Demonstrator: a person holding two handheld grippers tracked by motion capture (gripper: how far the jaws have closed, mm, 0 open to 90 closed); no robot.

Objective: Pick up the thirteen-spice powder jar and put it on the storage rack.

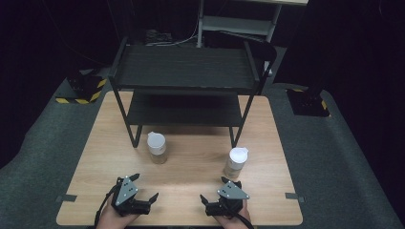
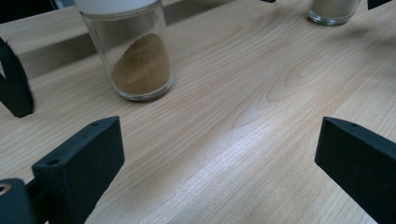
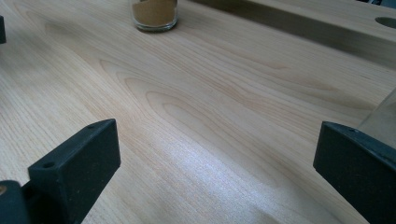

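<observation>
**A:** What worries you, starting with the big stuff?

**B:** The black shelf rack [image 1: 184, 81] standing on the far half of the desk [image 1: 191, 167]. Its front legs come down just behind both jars, so if I lift a jar and swing it carelessly I could knock it against a leg or the lower shelf's edge.

**A:** And the jars themselves?

**B:** Two glass jars with white lids, upright and well apart. The brown spice jar [image 1: 157, 148] stands near the rack's front left leg, ahead of my left hand-held gripper [image 1: 143, 187]. The pale jar [image 1: 236, 162] stands just in front of my right hand-held gripper [image 1: 220, 188], slightly to its right. In the right gripper view its glass sits just behind the right-hand jaw.

**A:** So that one is the risk?

**B:** I think so. Both hand-held grippers are spread wide and hold nothing. If I push the right one forward without centring first, that jaw would likely shove the jar and tip it. They are tall and narrow, and smooth glass may slip in a weak pinch.

**A:** The powder?

**B:** In the left gripper view it is heaped to one side; a hard bump would shift it.
</observation>
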